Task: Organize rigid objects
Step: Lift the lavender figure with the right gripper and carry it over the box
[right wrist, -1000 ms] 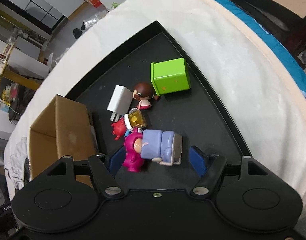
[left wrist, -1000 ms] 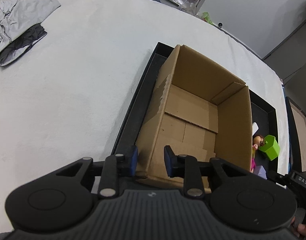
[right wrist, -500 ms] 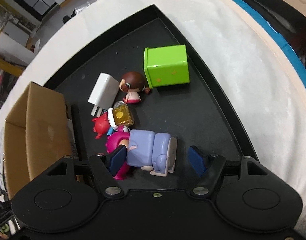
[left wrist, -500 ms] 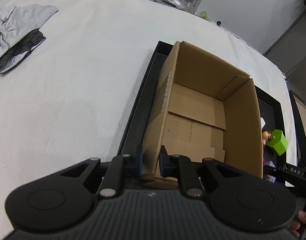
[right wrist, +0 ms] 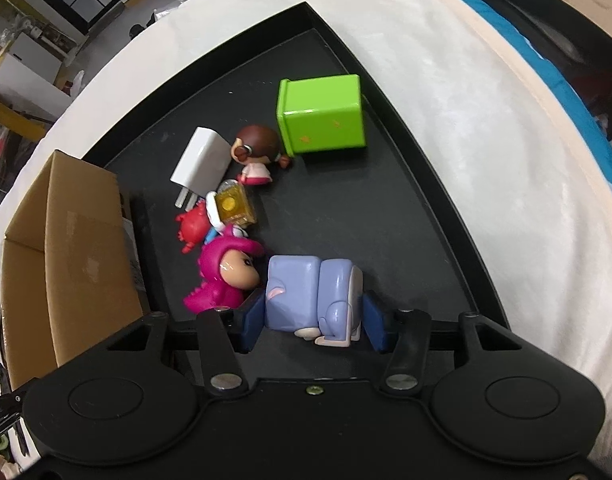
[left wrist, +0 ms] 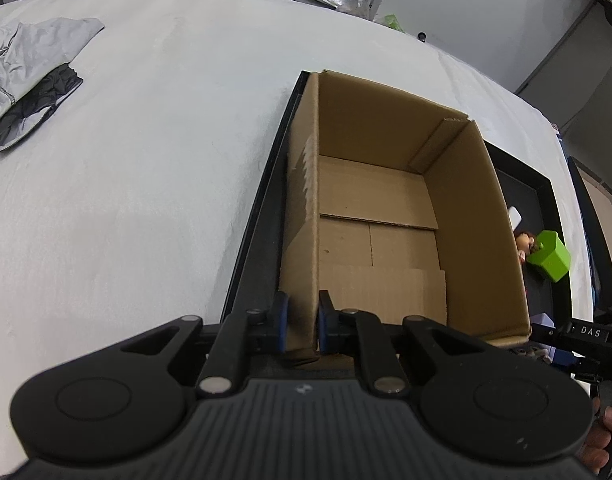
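An open cardboard box (left wrist: 386, 208) stands at the left end of a black tray (right wrist: 386, 200). My left gripper (left wrist: 303, 322) is shut on the box's near left wall, one pad on each side. Loose toys lie on the tray: a green cube (right wrist: 322, 120), a white charger (right wrist: 202, 160), a brown-haired doll (right wrist: 258, 152), a yellow bottle (right wrist: 234, 204), a red crab (right wrist: 194, 224) and a pink dinosaur figure (right wrist: 222, 276). My right gripper (right wrist: 312, 322) is closing on a purple figure (right wrist: 310, 292), and its pads touch both sides.
The tray rests on a white cloth surface (left wrist: 126, 160). Grey clothes (left wrist: 26, 68) lie at its far left. The cardboard box (right wrist: 78, 240) stands just left of the toys. The tray's raised rim (right wrist: 446, 184) runs close on the right. Room clutter lies beyond the surface.
My left jaws have closed onto the box wall. The right jaws have narrowed from wide apart to touching the purple figure. Both hands stayed roughly in place.
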A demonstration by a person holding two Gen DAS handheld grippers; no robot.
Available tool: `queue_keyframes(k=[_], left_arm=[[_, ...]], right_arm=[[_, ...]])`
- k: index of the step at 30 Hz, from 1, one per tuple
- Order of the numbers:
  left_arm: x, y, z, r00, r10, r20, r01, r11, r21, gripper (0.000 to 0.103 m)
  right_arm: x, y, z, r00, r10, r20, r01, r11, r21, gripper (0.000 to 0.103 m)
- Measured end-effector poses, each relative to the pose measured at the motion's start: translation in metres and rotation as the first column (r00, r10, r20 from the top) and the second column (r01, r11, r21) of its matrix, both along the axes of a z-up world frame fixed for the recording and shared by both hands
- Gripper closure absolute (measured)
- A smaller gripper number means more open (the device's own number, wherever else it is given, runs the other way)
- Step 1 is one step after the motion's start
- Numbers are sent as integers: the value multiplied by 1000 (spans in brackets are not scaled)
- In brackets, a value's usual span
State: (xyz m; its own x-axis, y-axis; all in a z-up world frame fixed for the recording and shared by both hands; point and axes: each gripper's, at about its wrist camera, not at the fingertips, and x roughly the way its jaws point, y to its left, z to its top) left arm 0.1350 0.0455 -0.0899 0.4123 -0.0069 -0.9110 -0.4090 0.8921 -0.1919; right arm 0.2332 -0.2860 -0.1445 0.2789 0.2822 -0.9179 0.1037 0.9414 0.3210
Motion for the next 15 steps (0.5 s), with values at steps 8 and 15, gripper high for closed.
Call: queue_keyframes(k=[8,15], left_arm=[[-6,-1,5,999,-33,-5,33,999,19,90],[-7,4,3,999,-40,-6,40,999,15,90]], right_arm=[[-16,-3,3,1000,17,-3,-18,999,-39,53],[-18,15,-7,994,107,-8,-107,984,-143,55]])
